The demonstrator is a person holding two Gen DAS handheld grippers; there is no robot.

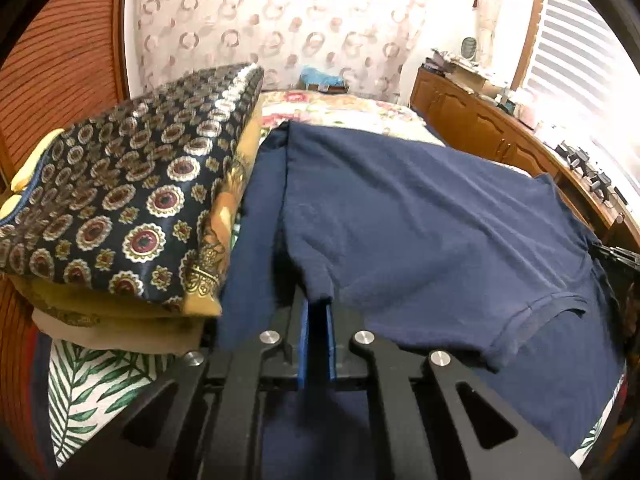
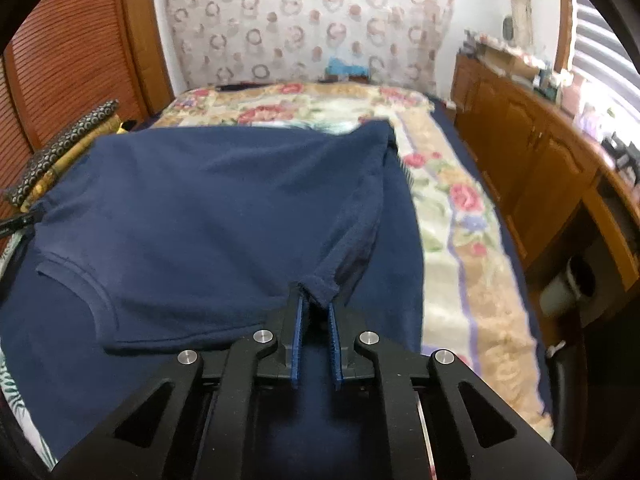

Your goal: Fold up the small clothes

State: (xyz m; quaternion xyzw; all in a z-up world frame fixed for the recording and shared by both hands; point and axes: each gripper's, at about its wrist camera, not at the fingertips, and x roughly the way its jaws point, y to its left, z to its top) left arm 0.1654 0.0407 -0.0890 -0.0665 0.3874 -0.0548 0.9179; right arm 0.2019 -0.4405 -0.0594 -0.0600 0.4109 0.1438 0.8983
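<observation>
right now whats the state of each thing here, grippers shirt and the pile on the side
left hand-held gripper: shut on a corner of the navy t-shirt
right hand-held gripper: shut on the other corner, pads slightly apart
navy t-shirt: lifted at both corners, top layer partly folded over, neckline showing
patterned cushions: stacked beside the shirt
floral bedspread: spread flat under the shirt

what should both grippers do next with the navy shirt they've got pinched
Probably carry the pinched corners forward together and lay them down on the far half. The left gripper and right gripper each clamp a corner of the navy shirt, and the raised half is already doubled over toward the neckline, so the fold looks midway. Moving level should keep the edge straight.
</observation>
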